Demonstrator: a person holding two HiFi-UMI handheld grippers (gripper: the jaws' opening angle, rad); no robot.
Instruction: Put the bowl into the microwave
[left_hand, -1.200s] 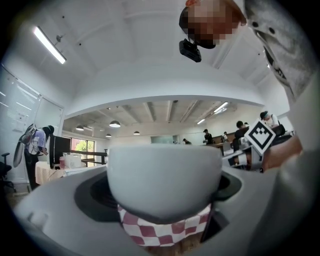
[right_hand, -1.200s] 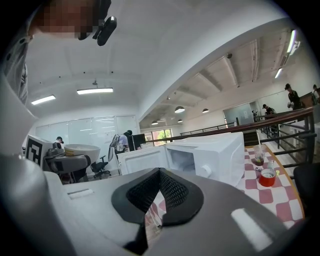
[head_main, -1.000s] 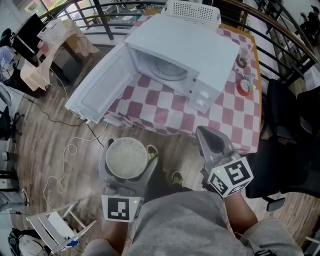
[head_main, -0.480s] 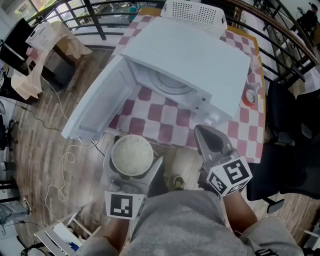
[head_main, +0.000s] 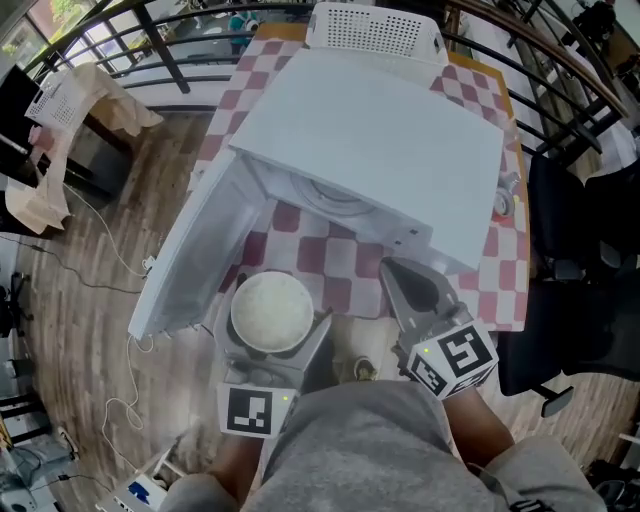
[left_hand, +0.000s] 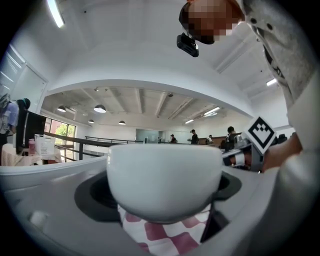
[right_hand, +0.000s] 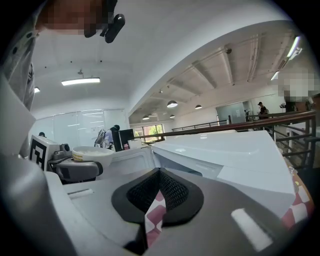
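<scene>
Left gripper (head_main: 272, 320) clamped on white bowl (head_main: 270, 305), held at 7 o'clock from microwave (head_main: 400, 150) mouth, outside it, beside open door (head_main: 195, 265). Right gripper (head_main: 403, 283) at bowl's 3 o'clock, jaws nearly together, empty, over checked cloth (head_main: 335, 262).

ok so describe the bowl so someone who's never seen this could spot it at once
Find the big white microwave on the red-and-white checked tablecloth, its door swung wide open. Just in front of that opening, the left tool grips a round white bowl with pale contents. It is the only round dish there; the right tool beside it is shut and holds nothing.
</scene>
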